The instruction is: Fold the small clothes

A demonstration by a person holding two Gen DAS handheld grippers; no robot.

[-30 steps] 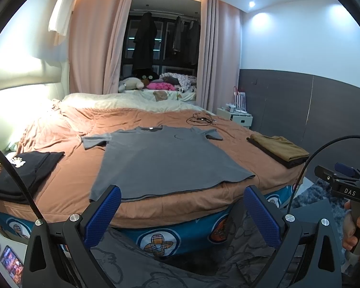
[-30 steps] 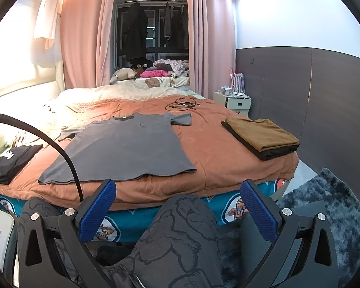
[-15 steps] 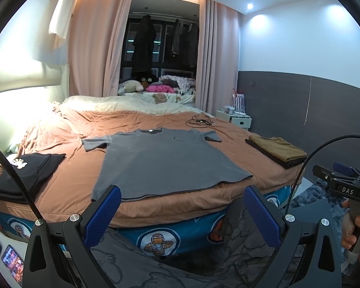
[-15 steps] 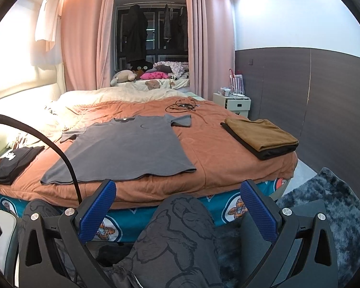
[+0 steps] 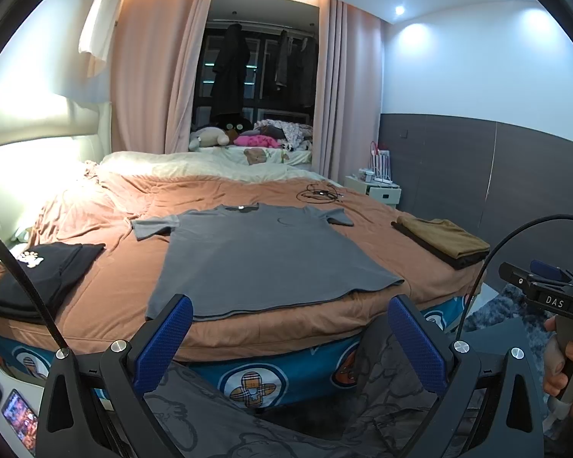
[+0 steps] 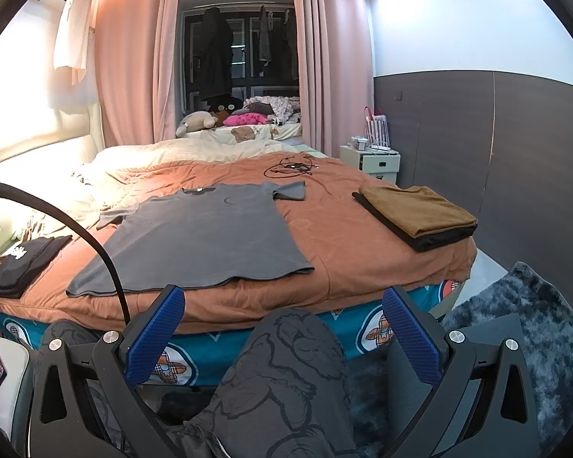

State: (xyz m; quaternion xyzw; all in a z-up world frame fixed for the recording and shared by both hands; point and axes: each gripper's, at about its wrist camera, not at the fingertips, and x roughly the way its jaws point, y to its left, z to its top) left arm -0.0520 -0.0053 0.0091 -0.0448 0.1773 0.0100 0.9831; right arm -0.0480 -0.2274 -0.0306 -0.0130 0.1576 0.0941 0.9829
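Left wrist view: the left gripper (image 5: pixel 289 337) is holding its jaws wide apart, empty, at bottom centre; the grey T-shirt (image 5: pixel 263 259) is lying flat mid-frame on the bed (image 5: pixel 107 297).

Right wrist view: the right gripper (image 6: pixel 282 330) is likewise gaping, empty; the grey T-shirt (image 6: pixel 206 236) is lying centre-left, well apart from the folded brown garment (image 6: pixel 416 210) at right.

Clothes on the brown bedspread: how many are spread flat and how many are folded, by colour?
Spread flat, grey short-sleeved T-shirt: 1
Folded, mustard-brown garment: 1
Folded, black garment beneath the mustard-brown one: 1
Folded, black garment with a white print: 1
Total: 4
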